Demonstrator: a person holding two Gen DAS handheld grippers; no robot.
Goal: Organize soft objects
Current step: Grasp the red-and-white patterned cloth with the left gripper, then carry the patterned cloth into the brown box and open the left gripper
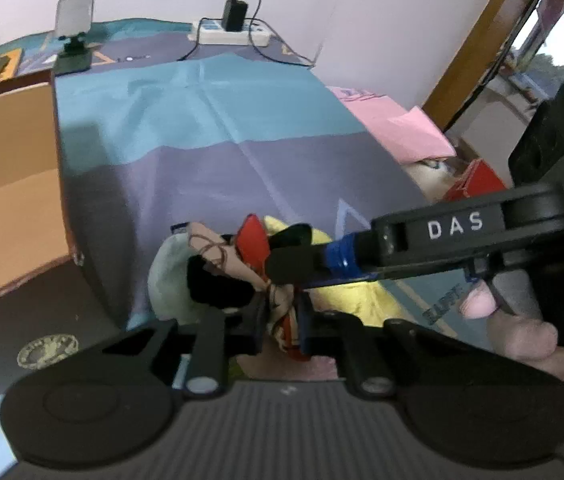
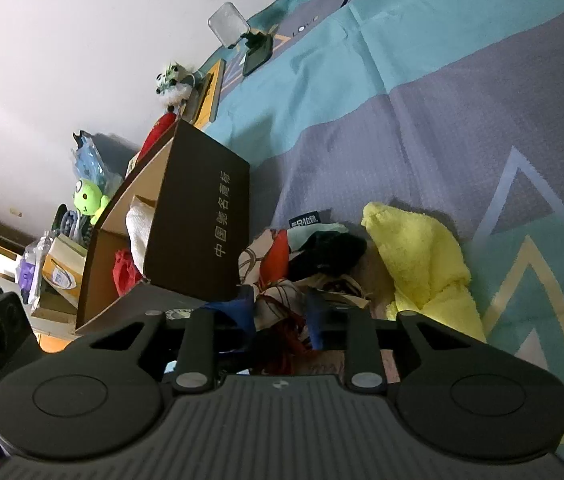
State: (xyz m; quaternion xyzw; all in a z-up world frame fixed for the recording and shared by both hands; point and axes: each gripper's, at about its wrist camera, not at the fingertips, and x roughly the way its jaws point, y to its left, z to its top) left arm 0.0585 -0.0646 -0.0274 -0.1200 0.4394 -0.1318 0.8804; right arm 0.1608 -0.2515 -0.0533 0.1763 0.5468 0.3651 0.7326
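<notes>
A heap of soft things lies on the blue and purple bedspread (image 1: 241, 120): a patterned cream and red scarf (image 1: 217, 248), a black cloth (image 2: 334, 248), a pale cloth (image 1: 165, 280) and a yellow towel (image 2: 422, 264). My left gripper (image 1: 282, 320) is shut on a bunched fold of the scarf. My right gripper (image 2: 277, 316) has its blue-taped fingers pressed on the same scarf (image 2: 282, 300). In the left wrist view the right gripper (image 1: 288, 252) reaches in from the right over the heap. An open cardboard box (image 2: 197, 220) stands just left of the heap, with a white cloth (image 2: 139, 224) and a red one (image 2: 123, 272) inside.
A phone stand (image 1: 73, 36) and a power strip with charger (image 1: 229, 32) sit at the far end of the bed. Pink bedding (image 1: 402, 120) lies to the right. Plush toys (image 2: 87, 198) and clutter stand behind the box. A hand (image 1: 522, 332) holds the right gripper.
</notes>
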